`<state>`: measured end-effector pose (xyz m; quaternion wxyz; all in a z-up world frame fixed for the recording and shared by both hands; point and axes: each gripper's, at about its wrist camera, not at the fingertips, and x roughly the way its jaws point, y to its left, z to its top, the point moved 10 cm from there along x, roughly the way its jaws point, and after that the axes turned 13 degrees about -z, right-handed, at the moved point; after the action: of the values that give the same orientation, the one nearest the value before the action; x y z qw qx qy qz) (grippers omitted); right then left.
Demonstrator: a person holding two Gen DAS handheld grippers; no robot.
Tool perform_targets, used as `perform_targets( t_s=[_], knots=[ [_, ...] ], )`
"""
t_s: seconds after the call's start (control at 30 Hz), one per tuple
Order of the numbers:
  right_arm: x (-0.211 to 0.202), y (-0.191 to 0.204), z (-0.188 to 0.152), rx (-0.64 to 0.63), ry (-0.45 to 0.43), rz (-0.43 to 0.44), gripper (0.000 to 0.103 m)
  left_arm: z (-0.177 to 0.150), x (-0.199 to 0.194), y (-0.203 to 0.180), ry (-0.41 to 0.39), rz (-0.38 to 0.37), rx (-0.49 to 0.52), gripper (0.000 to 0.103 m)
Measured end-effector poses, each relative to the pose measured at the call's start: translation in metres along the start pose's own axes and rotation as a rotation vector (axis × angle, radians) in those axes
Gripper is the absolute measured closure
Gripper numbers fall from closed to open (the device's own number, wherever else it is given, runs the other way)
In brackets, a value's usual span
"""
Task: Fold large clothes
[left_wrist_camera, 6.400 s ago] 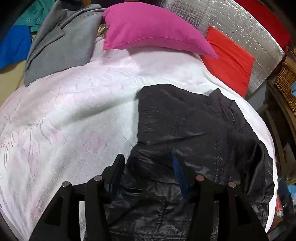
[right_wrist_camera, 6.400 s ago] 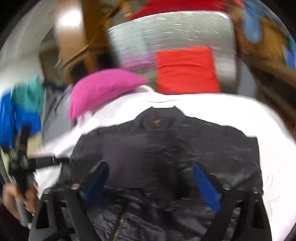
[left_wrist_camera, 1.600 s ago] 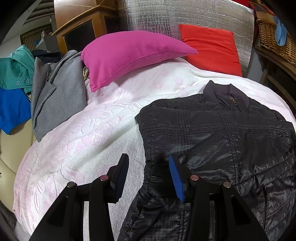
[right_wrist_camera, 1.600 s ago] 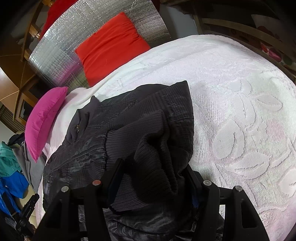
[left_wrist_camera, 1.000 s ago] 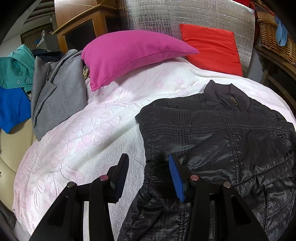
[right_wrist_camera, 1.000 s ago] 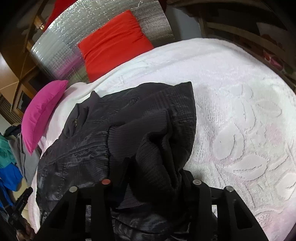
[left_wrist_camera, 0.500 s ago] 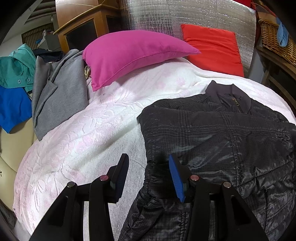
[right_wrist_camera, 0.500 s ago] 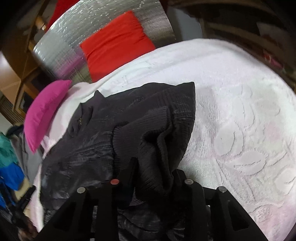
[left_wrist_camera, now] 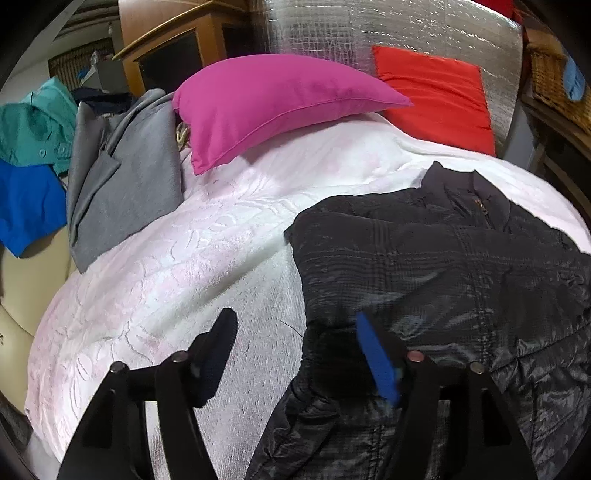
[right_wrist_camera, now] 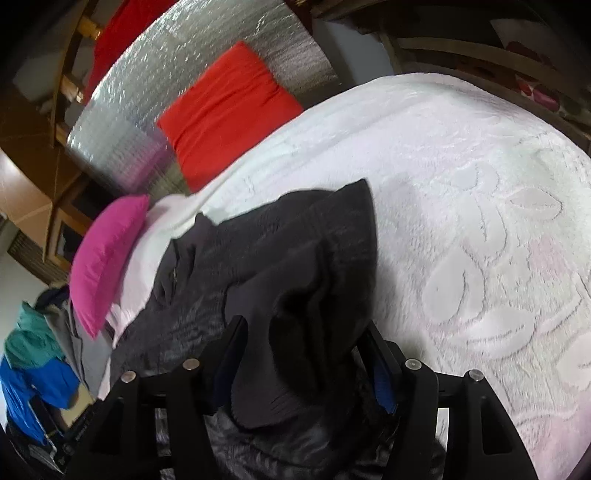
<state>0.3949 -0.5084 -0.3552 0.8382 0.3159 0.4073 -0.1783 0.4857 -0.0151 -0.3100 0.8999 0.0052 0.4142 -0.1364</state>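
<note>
A black quilted jacket (left_wrist_camera: 443, 266) lies on the white bedspread (left_wrist_camera: 192, 266), collar toward the pillows. My left gripper (left_wrist_camera: 295, 350) is open over the jacket's left edge, with nothing between its fingers. In the right wrist view my right gripper (right_wrist_camera: 306, 354) is shut on a bunched fold of the jacket's ribbed sleeve (right_wrist_camera: 295, 317), holding it up over the jacket body (right_wrist_camera: 184, 317).
A magenta pillow (left_wrist_camera: 273, 99) and a red cushion (left_wrist_camera: 436, 92) lie at the head of the bed against a silver panel (left_wrist_camera: 388, 33). A grey garment (left_wrist_camera: 122, 173), teal and blue clothes (left_wrist_camera: 29, 155) lie at the left. A wicker basket (left_wrist_camera: 554, 77) stands right.
My right gripper has closed tighter on the sleeve fold and lifted and tilted with it. My left gripper has stayed open over the jacket's left edge.
</note>
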Motion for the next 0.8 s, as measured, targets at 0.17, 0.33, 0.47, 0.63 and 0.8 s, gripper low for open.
perform_targets(
  t_s=[0.17, 0.33, 0.47, 0.63, 0.8],
  knots=[
    [0.011, -0.012, 0.014, 0.091, 0.013, 0.074, 0.038, -0.004, 0.011, 0.005, 0.040, -0.112, -0.081, 0.028],
    [0.029, -0.010, 0.013, 0.083, 0.069, 0.108, 0.038, -0.010, 0.025, 0.004, 0.080, -0.173, -0.115, 0.028],
    [0.036, 0.007, 0.004, 0.003, 0.068, 0.096, 0.056, -0.016, 0.035, -0.002, 0.105, -0.255, -0.165, 0.028],
    [0.015, 0.021, 0.007, -0.103, -0.057, 0.015, 0.074, -0.021, 0.042, -0.015, 0.122, -0.325, -0.208, 0.058],
    [-0.019, 0.040, 0.015, -0.145, -0.166, 0.033, 0.075, -0.015, 0.034, -0.025, 0.102, -0.304, -0.154, 0.060]
  ],
)
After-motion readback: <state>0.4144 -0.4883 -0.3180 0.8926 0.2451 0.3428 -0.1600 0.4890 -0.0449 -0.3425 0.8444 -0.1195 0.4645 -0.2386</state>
